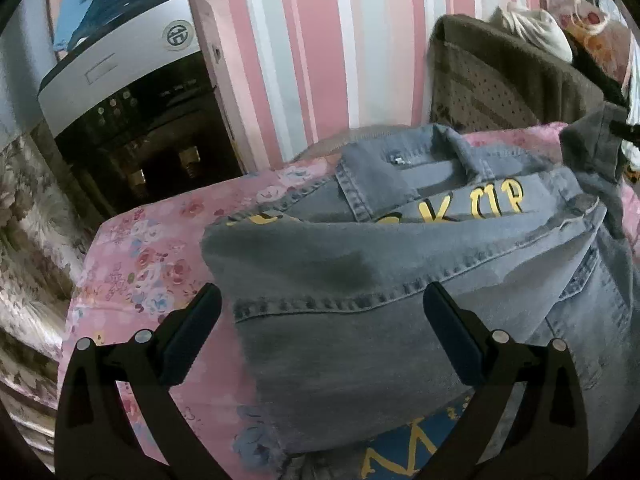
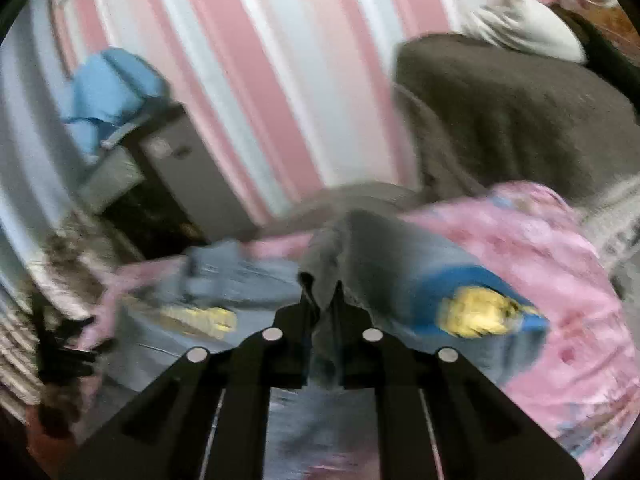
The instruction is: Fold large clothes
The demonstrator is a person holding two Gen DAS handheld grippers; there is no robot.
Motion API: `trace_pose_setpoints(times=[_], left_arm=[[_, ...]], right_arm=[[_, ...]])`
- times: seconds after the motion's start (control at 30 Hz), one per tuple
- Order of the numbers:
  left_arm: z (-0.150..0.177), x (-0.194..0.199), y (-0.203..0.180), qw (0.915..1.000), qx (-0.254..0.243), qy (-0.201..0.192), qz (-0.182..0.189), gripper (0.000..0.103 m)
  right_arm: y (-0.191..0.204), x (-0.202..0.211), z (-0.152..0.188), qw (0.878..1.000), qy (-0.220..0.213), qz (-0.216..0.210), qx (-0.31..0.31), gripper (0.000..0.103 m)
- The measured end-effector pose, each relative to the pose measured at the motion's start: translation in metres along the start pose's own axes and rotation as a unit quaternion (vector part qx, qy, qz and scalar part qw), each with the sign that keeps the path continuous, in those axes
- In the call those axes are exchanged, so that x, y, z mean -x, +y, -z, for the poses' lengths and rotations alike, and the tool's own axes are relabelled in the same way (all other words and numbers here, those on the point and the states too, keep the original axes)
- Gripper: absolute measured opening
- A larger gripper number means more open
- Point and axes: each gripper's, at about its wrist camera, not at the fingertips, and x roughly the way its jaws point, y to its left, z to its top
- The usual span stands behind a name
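Right wrist: right hand-held gripper (image 2: pixel 322 300) pinches denim jacket (image 2: pixel 384 256); left hand-held gripper (image 1: pixel 320 312) gapes empty.

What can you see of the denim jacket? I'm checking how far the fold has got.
The denim jacket is faded grey-blue with darker stitched seams, yellow lettering and a turned-down collar. It lies spread on the pink floral sheet, one panel already folded over, partly hiding the letters. The left tongs stand open astride its near part, not gripping. The right tongs are shut on a pinched-up fold of its fabric; that view is blurred.
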Motion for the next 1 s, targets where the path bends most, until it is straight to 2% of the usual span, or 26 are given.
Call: trace_pose_setpoints(times=[0.17,0.23,0.37,0.5,0.57,0.63,0.67,0.7,0.73,0.87,0.9,0.97,1.0], left_arm=[[0.002,0.002,0.006,0.9997,0.018,-0.002,0.014,0.1],[0.002,0.003,0.007,0.9998,0.016,-0.005,0.013,0.1],[0.005,0.003,0.012,0.9996,0.024,-0.005,0.015,0.1],[0.008,0.001,0.018,0.9996,0.026,-0.001,0.01,0.1],[0.009,-0.001,0.021,0.9995,0.031,0.001,0.01,0.1],[0.009,-0.004,0.024,0.9992,0.036,0.005,0.013,0.1],[0.009,-0.005,0.025,0.9991,0.039,0.006,0.015,0.1],[0.01,-0.006,0.025,0.9991,0.04,0.007,0.016,0.1],[0.01,-0.007,0.024,0.9991,0.039,0.008,0.017,0.1],[0.011,-0.01,0.016,0.9992,0.031,0.014,0.02,0.1],[0.011,-0.011,0.012,0.9993,0.027,0.016,0.022,0.1],[0.011,-0.012,0.006,0.9991,0.023,0.019,0.029,0.1],[0.01,-0.012,0.001,0.9989,0.02,0.022,0.037,0.1]], right_arm=[[0.071,-0.004,-0.017,0.997,0.003,-0.048,0.057,0.009],[0.106,-0.016,-0.017,0.994,0.017,-0.072,0.084,0.009],[0.155,-0.048,-0.007,0.987,0.053,-0.092,0.123,0.009],[0.187,-0.09,0.019,0.979,0.101,-0.088,0.154,0.009],[0.186,-0.111,0.033,0.977,0.125,-0.074,0.159,0.01],[0.184,-0.129,0.049,0.973,0.148,-0.055,0.171,0.015],[0.182,-0.132,0.054,0.972,0.152,-0.051,0.17,0.021],[0.179,-0.133,0.055,0.973,0.153,-0.052,0.167,0.04],[0.176,-0.129,0.055,0.974,0.153,-0.056,0.159,0.053],[0.168,-0.087,0.039,0.979,0.122,-0.074,0.149,0.06],[0.163,-0.075,0.034,0.98,0.108,-0.074,0.147,0.066],[0.148,-0.047,0.024,0.984,0.071,-0.053,0.152,0.073],[0.135,-0.033,0.022,0.985,0.051,-0.021,0.161,0.074]])
